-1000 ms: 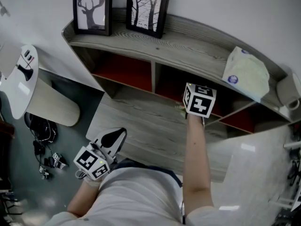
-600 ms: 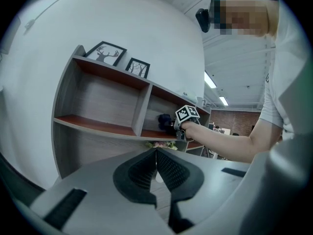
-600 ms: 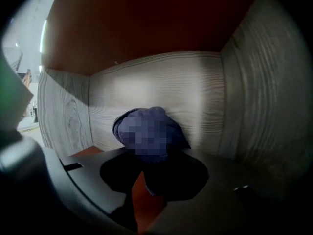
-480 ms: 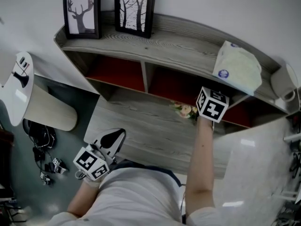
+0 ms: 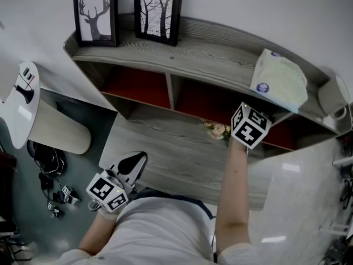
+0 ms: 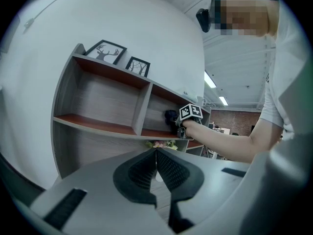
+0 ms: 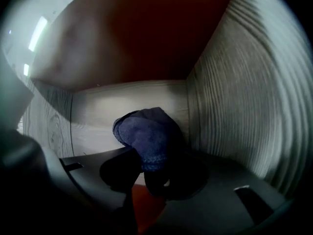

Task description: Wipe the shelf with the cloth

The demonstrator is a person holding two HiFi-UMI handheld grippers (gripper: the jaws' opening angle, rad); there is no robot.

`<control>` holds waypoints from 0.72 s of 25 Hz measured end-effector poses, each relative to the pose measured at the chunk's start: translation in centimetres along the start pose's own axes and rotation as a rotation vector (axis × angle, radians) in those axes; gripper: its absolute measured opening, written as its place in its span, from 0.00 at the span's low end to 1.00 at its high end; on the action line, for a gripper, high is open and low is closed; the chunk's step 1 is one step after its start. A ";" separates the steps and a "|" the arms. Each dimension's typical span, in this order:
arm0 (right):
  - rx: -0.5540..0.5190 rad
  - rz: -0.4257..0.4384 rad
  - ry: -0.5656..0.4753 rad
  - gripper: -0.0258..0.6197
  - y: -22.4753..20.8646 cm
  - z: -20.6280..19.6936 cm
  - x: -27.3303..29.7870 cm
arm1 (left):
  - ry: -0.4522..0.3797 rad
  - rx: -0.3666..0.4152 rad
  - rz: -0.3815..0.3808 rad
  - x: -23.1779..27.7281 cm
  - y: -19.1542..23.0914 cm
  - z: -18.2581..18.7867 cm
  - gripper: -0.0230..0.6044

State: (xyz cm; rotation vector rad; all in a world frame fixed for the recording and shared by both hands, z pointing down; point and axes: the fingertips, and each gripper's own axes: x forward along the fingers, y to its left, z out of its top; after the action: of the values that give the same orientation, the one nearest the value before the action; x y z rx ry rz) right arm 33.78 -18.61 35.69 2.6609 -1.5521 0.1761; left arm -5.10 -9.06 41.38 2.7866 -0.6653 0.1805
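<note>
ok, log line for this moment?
right gripper: shut on cloth, inside shelf compartment | left gripper: jaws shut, empty, outside shelf

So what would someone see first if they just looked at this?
Probably the right gripper, reaching into a cubby of the grey shelf with a dark blue cloth pinched in its fingers. Then the deer picture and the tree picture, standing side by side on the shelf's top at the left.

A deer picture (image 5: 94, 12) stands upright beside a tree picture (image 5: 158, 11).
</note>
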 end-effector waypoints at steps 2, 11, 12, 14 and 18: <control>0.009 -0.005 -0.030 0.25 -0.1 1.1 -0.1 | -0.001 -0.003 0.003 -0.1 0.1 0.0 0.06; -0.008 0.038 -0.128 0.24 2.0 4.5 -0.4 | -0.002 -0.004 -0.002 0.1 0.0 0.0 0.06; -0.019 0.053 -0.133 0.24 2.7 4.7 -0.3 | -0.002 -0.006 -0.001 0.0 0.1 0.0 0.06; -0.045 0.088 -0.139 0.24 4.5 4.9 -0.2 | -0.002 -0.006 0.002 0.0 0.1 0.0 0.06; -0.077 0.165 -0.132 0.24 8.2 4.4 0.2 | -0.006 -0.006 0.009 -0.3 0.2 0.0 0.06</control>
State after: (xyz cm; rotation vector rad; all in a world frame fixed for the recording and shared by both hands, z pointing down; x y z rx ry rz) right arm 27.05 -23.33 31.29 2.5328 -1.7787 -0.0527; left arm -5.41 -9.10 41.39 2.7793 -0.6792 0.1718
